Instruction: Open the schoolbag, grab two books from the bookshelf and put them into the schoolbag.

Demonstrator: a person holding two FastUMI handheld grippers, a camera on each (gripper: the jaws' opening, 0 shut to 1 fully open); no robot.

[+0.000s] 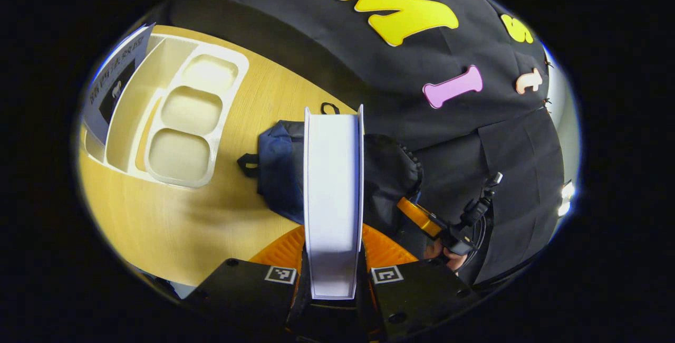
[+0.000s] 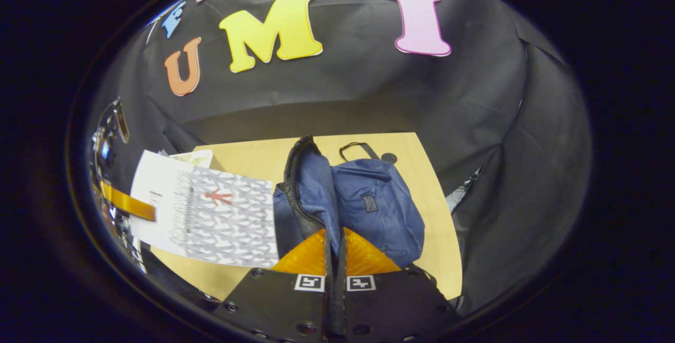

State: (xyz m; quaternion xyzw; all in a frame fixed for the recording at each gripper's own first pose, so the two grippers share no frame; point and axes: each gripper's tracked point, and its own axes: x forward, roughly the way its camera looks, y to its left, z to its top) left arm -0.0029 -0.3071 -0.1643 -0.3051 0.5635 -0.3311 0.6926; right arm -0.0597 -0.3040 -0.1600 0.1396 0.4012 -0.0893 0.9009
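My left gripper (image 1: 333, 240) is shut on a white book (image 1: 333, 195), held edge-on so its pages face me. Behind it the navy schoolbag (image 1: 278, 171) lies on the wooden table. In the right gripper view, my right gripper (image 2: 335, 245) is shut on the zipped rim of the schoolbag's (image 2: 377, 203) opening and holds that flap (image 2: 311, 190) up. The book (image 2: 216, 216), with a grey patterned cover, hangs left of the bag's mouth, an orange finger (image 2: 126, 203) on its far side. The right gripper (image 1: 422, 216) and a hand (image 1: 447, 257) show beyond the bag.
A white bookshelf (image 1: 182, 116) with oval cut-outs stands on the table (image 1: 184, 227) at the left, with another book (image 1: 113, 82) at its far side. The black cloth wall runs behind the table. Bare tabletop (image 2: 253, 158) lies behind the bag.
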